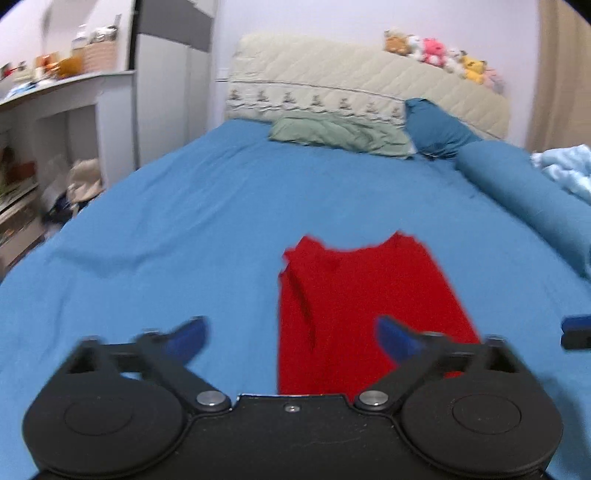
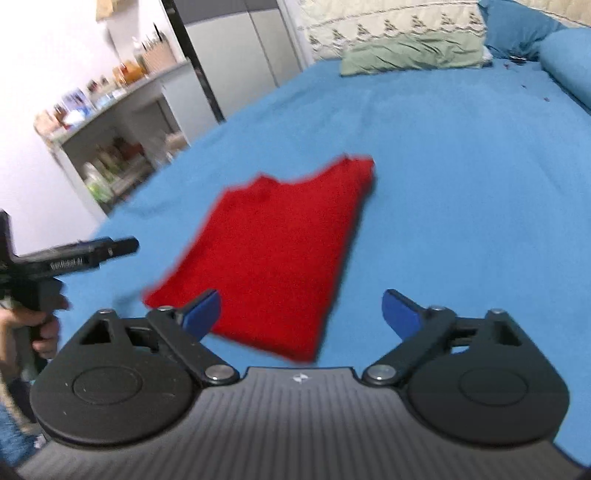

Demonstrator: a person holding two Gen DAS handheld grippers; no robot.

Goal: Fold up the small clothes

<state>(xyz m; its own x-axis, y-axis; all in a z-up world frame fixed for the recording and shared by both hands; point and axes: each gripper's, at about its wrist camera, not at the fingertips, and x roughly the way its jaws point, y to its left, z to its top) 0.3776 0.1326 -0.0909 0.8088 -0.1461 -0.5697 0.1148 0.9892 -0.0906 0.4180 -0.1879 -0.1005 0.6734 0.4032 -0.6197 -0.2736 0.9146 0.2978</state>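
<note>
1. Wide open on the left gripper (image 1: 291,338): blue-padded fingers (image 1: 188,338) spread far apart, nothing between them, hovering above the blue bedsheet (image 1: 166,206).
2. Wide open too on the right gripper (image 2: 301,312): blue pads (image 2: 400,310) well apart, nothing clamped.
3. Flat on the sheet, near the middle of the bed: the red garment (image 1: 354,295), folded into a narrow upright panel, scooped neckline at the far end, lower hem running under the left gripper's body in the left wrist view.
4. Just in front of the garment's right part in that view: the left gripper's right finger; left finger over bare sheet beside it.
5. From the right wrist, same red garment (image 2: 280,254) lying diagonally, neckline pointing up toward the headboard (image 2: 388,18), near corner just beyond the left pad of the right gripper.
6. Blurred edges on the cloth in both views; touching or not, cannot tell.
7. Over at the left edge of the right wrist view: left hand (image 2: 40,328) wrapped around the black handle of the other gripper, held off the side of the bed.
8. Far end of the bed: green pillow (image 1: 340,134), blue pillow (image 1: 436,127), long blue bolster (image 1: 517,192) along the right, plush toys (image 1: 443,53) lined along the top of the headboard.
9. Left of the bed: cluttered grey shelf unit (image 2: 110,129).
</note>
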